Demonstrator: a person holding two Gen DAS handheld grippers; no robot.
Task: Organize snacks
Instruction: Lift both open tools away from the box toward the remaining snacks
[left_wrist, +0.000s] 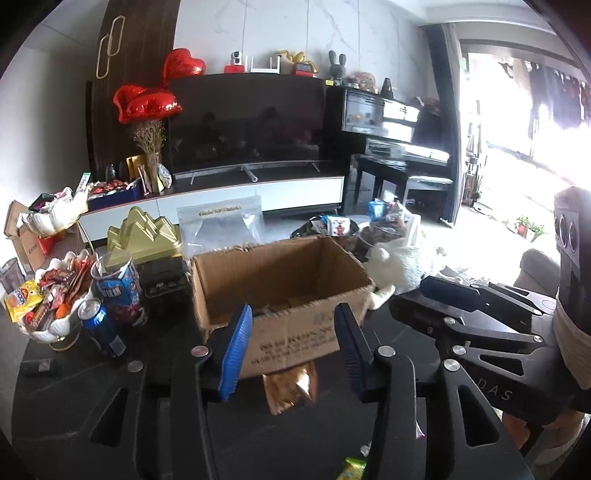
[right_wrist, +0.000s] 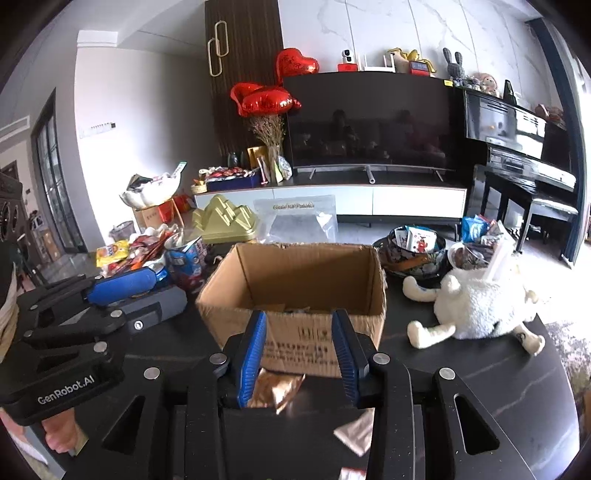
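An open cardboard box (left_wrist: 280, 288) (right_wrist: 295, 280) stands on the dark table, with a few packets on its floor. In front of its near wall a copper-coloured snack packet (left_wrist: 291, 387) (right_wrist: 277, 387) lies flat on the table. My left gripper (left_wrist: 293, 350) (right_wrist: 147, 291) is open, its blue pads wide apart above the packet and not touching it. My right gripper (right_wrist: 299, 354) (left_wrist: 417, 299) is open too, just right of the left one; the packet lies below it near its left pad. A pale packet (right_wrist: 356, 432) lies nearer, by the right finger.
Left of the box are a white bowl (left_wrist: 55, 332) heaped with snacks, a blue can (left_wrist: 101, 325), a printed tub (left_wrist: 118, 284) and a gold box (left_wrist: 144, 236). To the right lie a white plush toy (right_wrist: 480, 306) and a dark bowl (right_wrist: 410, 266). A green packet (left_wrist: 352, 469) sits at the near edge.
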